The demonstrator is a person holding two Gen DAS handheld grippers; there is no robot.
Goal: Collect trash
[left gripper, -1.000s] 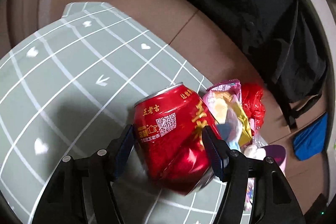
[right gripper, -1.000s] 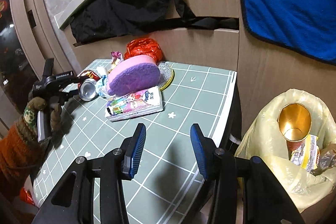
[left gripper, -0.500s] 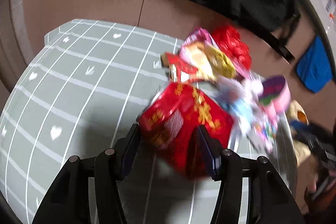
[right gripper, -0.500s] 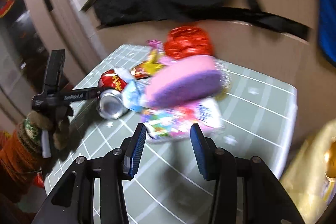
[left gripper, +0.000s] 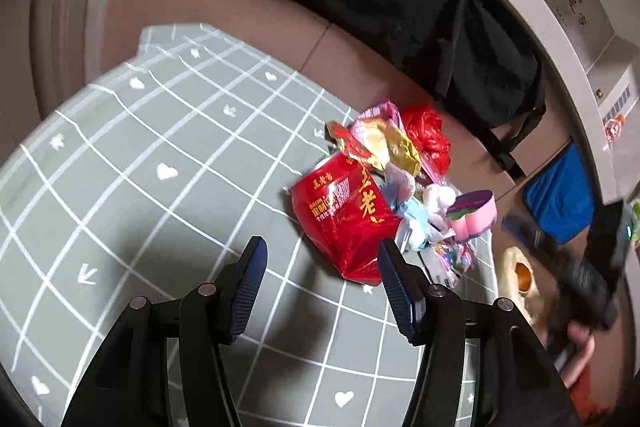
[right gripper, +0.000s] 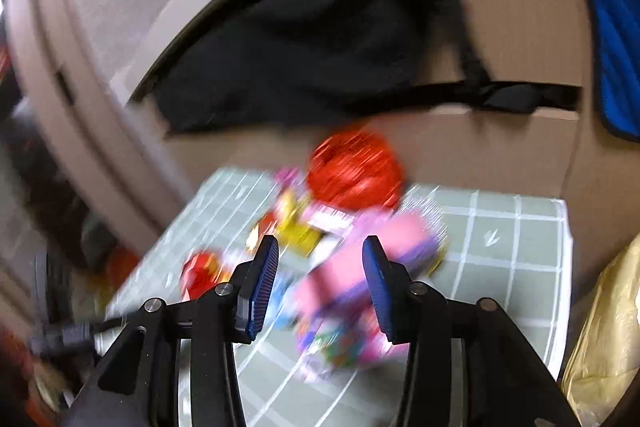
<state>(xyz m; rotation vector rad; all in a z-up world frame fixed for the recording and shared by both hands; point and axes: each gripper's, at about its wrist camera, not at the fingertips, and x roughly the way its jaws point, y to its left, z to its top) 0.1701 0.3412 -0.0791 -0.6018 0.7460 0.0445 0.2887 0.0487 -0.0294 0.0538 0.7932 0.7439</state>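
My left gripper (left gripper: 322,277) is opening, nothing pinched; the crushed red can (left gripper: 345,217) lies on the tabletop (left gripper: 120,187) beyond its tips, against the far-edge trash pile. My right gripper (right gripper: 320,277) is opening, empty.

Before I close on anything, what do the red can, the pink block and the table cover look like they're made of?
Red can: thin metal, glossy printed skin; it is dented and creased with bright highlights. Pink block: probably foam sponge, matte, with a darker purple top layer. Table cover: grey-green with a white grid and hearts, soft sheen; likely wipeable vinyl or coated cloth, hard to tell.
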